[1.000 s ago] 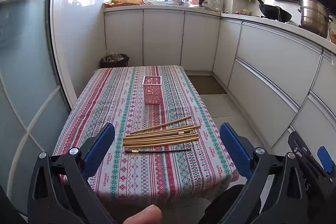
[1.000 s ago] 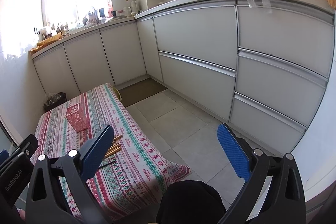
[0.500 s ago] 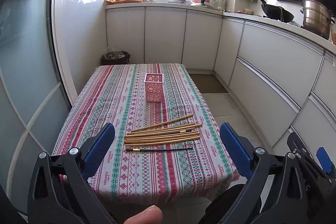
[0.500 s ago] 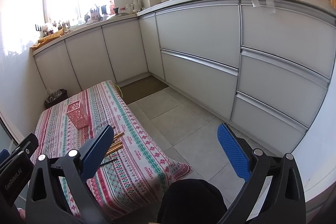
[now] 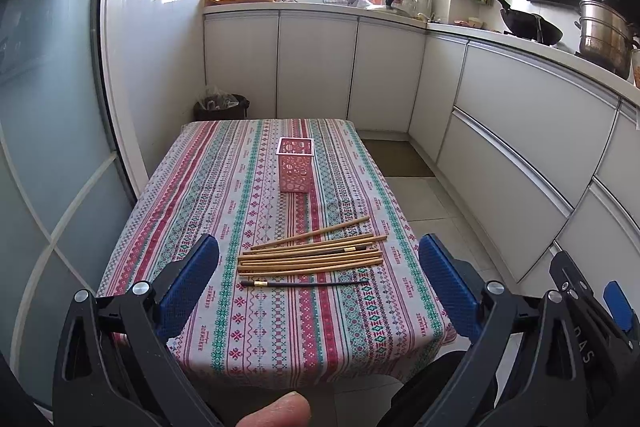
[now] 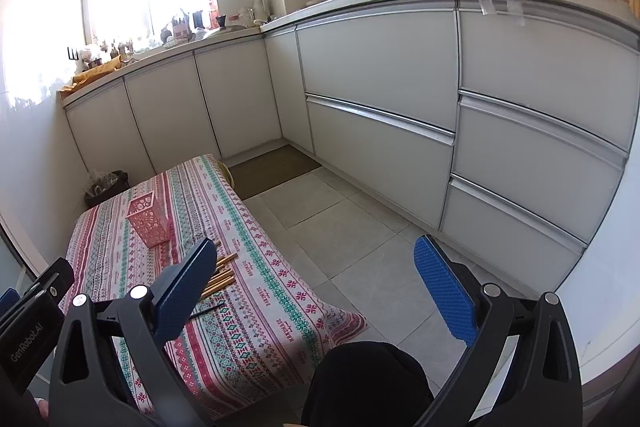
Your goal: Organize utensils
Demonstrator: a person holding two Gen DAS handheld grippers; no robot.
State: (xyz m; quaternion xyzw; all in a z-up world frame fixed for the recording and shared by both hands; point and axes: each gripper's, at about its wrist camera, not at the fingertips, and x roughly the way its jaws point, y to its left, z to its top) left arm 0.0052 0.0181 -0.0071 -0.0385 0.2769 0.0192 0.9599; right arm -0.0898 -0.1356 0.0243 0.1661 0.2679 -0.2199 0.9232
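- Here, the left gripper (image 5: 319, 279) is hovering short of the near table edge, its jaws spread wide and gripping nothing; a fingertip (image 5: 276, 411) is showing below it.
- The right gripper (image 6: 316, 283) is hanging off to the right of the table, likewise wide open and empty, pointing mostly at the floor and cabinets.
- Just ahead of the left gripper, the chopsticks (image 5: 312, 255) are lying crosswise in a loose bundle on the tablecloth (image 5: 256, 311), with one dark chopstick (image 5: 304, 283) lying alone on the near side, just beside the pile.
- Farther back, the pink holder (image 5: 295, 165) is standing upright mid-table, well apart from the bundle and looking empty.
- Judging by this, the sorting is barely starting: nothing is sitting in the holder yet, and every stick is waiting to be picked up and dropped in.
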